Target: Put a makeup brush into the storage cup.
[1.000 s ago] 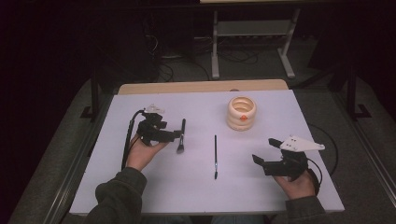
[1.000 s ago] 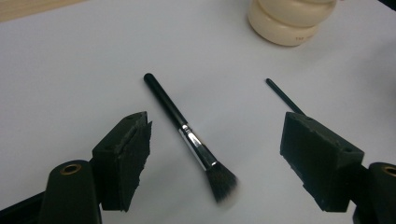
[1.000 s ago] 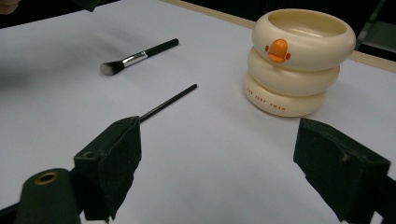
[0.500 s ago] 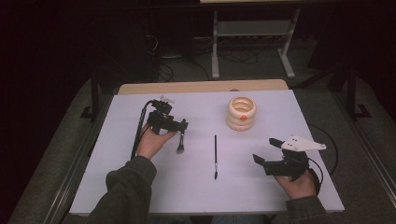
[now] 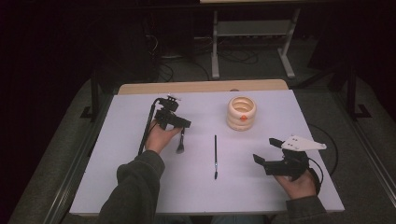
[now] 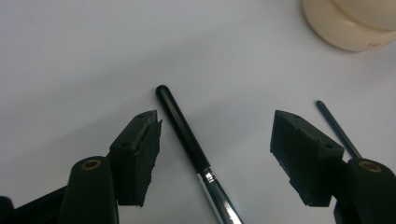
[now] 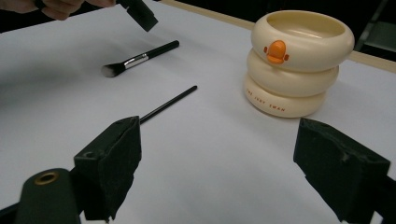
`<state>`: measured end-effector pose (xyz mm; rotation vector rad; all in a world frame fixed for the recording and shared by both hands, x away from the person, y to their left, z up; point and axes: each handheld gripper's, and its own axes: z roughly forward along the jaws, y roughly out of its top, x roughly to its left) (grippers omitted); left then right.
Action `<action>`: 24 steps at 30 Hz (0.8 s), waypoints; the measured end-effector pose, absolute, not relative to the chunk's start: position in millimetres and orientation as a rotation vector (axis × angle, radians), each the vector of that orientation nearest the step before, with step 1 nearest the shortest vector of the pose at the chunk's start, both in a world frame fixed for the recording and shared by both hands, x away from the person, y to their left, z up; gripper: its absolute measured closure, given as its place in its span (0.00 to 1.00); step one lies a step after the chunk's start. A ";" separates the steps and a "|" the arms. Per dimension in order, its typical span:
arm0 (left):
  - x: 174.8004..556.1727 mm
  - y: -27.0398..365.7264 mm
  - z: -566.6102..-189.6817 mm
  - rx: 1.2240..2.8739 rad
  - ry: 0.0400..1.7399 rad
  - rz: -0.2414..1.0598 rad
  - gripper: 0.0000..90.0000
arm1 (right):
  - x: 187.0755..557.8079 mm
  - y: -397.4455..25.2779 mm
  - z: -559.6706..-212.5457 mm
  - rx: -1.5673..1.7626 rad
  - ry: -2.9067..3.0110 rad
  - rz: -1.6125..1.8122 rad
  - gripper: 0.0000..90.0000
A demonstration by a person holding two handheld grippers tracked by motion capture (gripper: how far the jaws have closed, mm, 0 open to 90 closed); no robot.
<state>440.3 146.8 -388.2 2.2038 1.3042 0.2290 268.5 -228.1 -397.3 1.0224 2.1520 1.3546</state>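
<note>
A black makeup brush (image 5: 180, 141) with a silver ferrule lies on the white table (image 5: 140, 186) left of centre. My left gripper (image 5: 183, 124) hovers over its handle end, jaws open. In the left gripper view the handle (image 6: 186, 137) lies between the jaws of the left gripper (image 6: 217, 123), touching neither. A thin black brush (image 5: 215, 156) lies at mid-table. My right gripper (image 5: 265, 150) rests open at the right front, nothing between its jaws. In the right gripper view, the right gripper (image 7: 219, 135) faces a cream ringed holder (image 7: 292, 60) with an orange duck bill.
The cream holder (image 5: 242, 112) stands upright at the back right of centre. The thin brush (image 6: 338, 130) lies just beyond the left gripper's right jaw. The makeup brush (image 7: 140, 58) and thin brush (image 7: 168, 105) lie roughly parallel. Dark floor surrounds the table.
My left gripper has moved away from the person and slightly right, from beside the makeup brush to over its handle end. The right gripper and both brushes have stayed put.
</note>
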 end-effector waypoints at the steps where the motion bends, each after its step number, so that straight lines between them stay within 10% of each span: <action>1: 442.0 144.4 -390.8 2.184 1.329 0.229 0.37 | 268.2 -228.0 -397.2 1.031 2.154 1.355 0.16; 24: 460.9 137.7 -415.2 2.235 1.454 0.216 0.55 | 270.1 -230.8 -398.0 1.023 2.155 1.360 0.16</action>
